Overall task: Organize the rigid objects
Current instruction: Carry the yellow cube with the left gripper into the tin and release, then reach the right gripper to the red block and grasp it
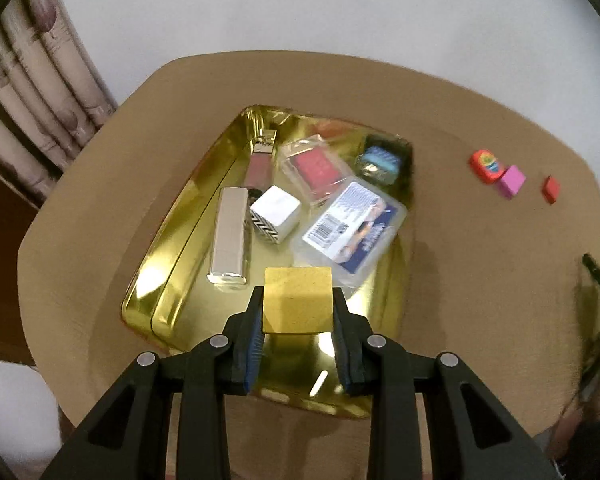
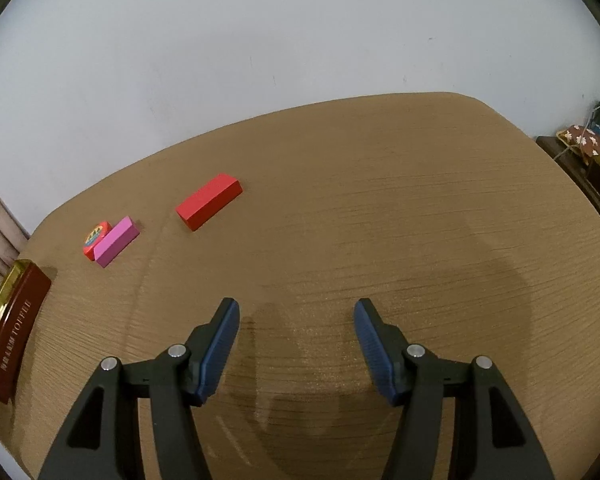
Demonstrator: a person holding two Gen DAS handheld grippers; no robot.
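Observation:
My left gripper is shut on a yellow block and holds it over the near end of a gold tin. The tin holds a silver bar, a white cube, a pink tube, two clear plastic cases and a blue item. On the table a red block, a pink block and a small orange round item lie loose. My right gripper is open and empty above bare table, nearer than the blocks.
The tan wooden table has rounded edges. The tin's dark red side shows at the left of the right wrist view. A curtain hangs at the left. Clutter sits beyond the table's right edge.

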